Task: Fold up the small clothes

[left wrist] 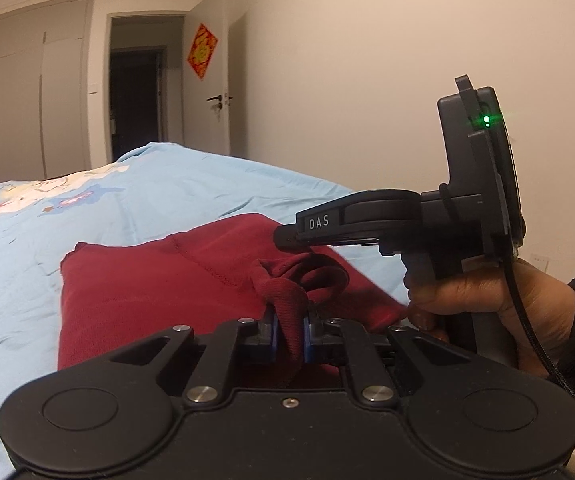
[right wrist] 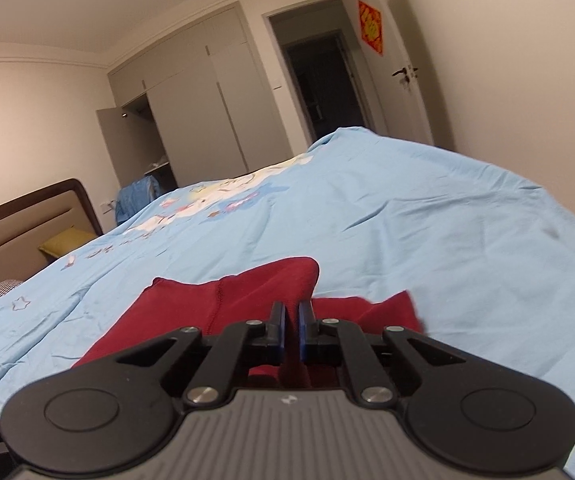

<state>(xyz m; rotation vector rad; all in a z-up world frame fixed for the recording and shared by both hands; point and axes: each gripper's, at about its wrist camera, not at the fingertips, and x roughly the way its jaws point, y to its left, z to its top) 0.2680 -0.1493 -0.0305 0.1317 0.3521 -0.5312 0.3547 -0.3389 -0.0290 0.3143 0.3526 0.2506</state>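
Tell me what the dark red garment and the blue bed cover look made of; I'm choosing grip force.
Dark red garment: looks like a soft, matte knit, maybe cotton jersey or fleece; it bunches thickly between the left gripper jaws and shows a stitched seam. Blue bed cover: seems a thin, smooth woven cotton, matte, with fine creases and a printed pattern.

The white letters "DAS" are printed on the black finger of the right gripper (left wrist: 283, 238), seen in the left wrist view just beyond and to the right of the left claw. A red diamond door sign (left wrist: 202, 51) is seen far ahead, its gold character unreadable.
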